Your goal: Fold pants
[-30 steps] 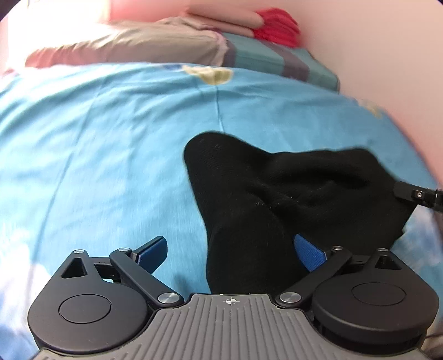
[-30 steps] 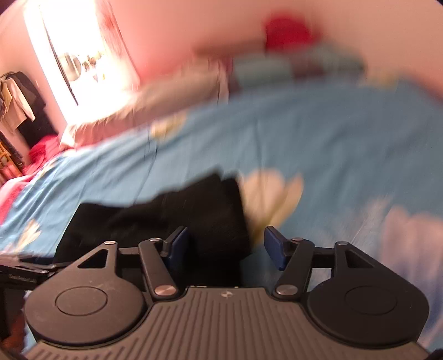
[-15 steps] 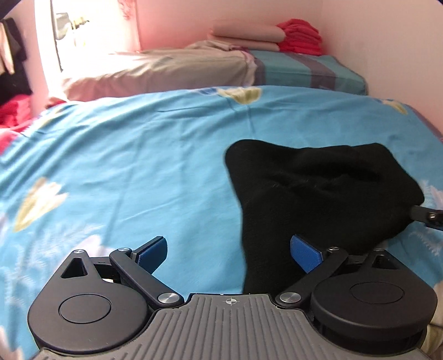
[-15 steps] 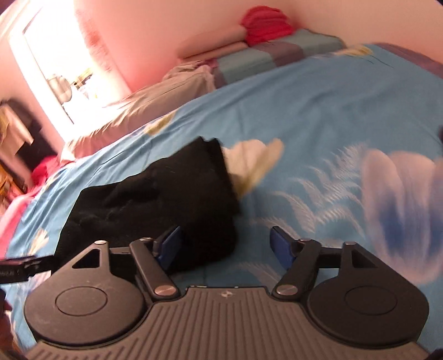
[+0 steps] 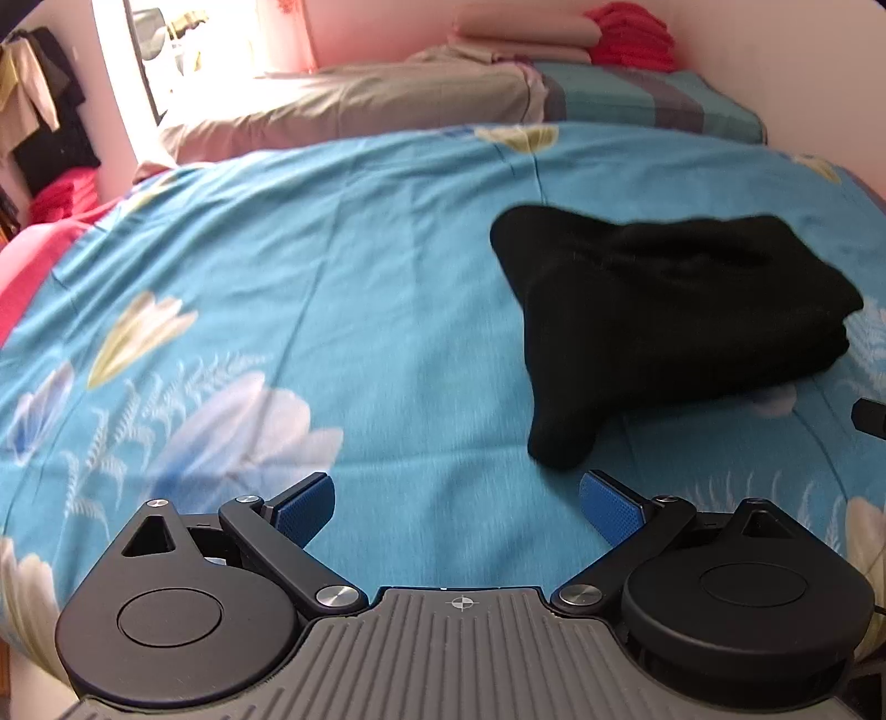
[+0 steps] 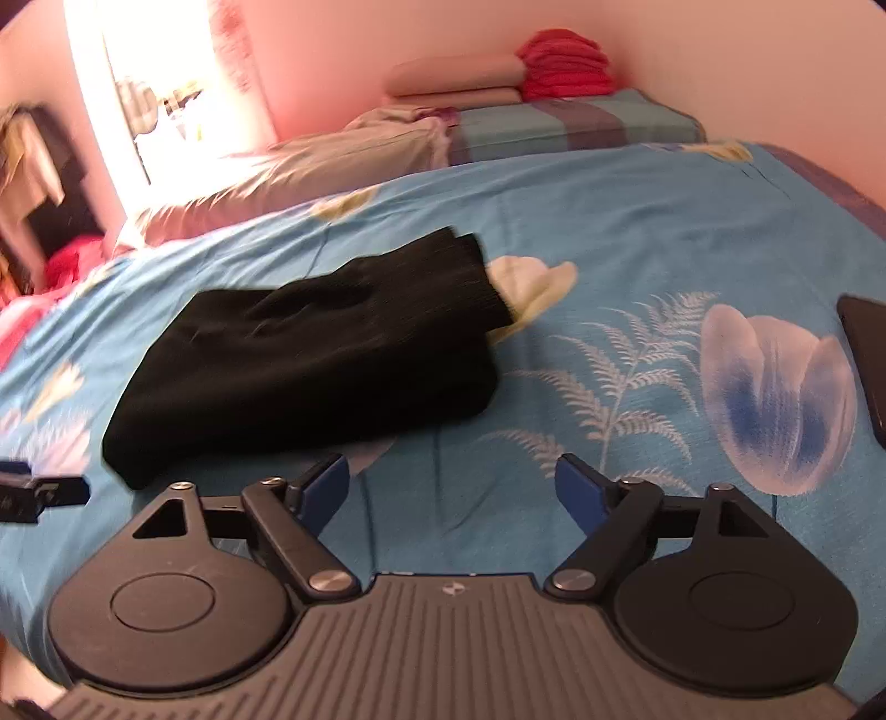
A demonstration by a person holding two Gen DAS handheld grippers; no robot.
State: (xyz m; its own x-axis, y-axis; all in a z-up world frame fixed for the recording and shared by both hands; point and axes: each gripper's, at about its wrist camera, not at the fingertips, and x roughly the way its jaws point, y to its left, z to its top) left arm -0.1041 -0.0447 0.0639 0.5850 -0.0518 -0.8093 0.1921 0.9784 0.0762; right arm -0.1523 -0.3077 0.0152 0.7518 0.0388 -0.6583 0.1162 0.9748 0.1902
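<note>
The black pants (image 5: 664, 310) lie folded in a thick bundle on the blue flowered bedsheet (image 5: 332, 277). In the left wrist view they are ahead and to the right of my left gripper (image 5: 459, 507), which is open, empty and clear of them. In the right wrist view the pants (image 6: 310, 360) lie ahead and to the left of my right gripper (image 6: 454, 484), also open, empty and apart from them. The tip of the other gripper shows at the frame edge in each view.
Pillows and folded bedding (image 5: 554, 39) are stacked at the head of the bed by the pink wall. A dark flat object (image 6: 864, 360) lies on the sheet at the right edge. A bright window (image 6: 155, 83) is at the left.
Both grippers have drawn back from the pants, which were between the fingers a second ago. The pants now lie free on the sheet and more of the bed shows.
</note>
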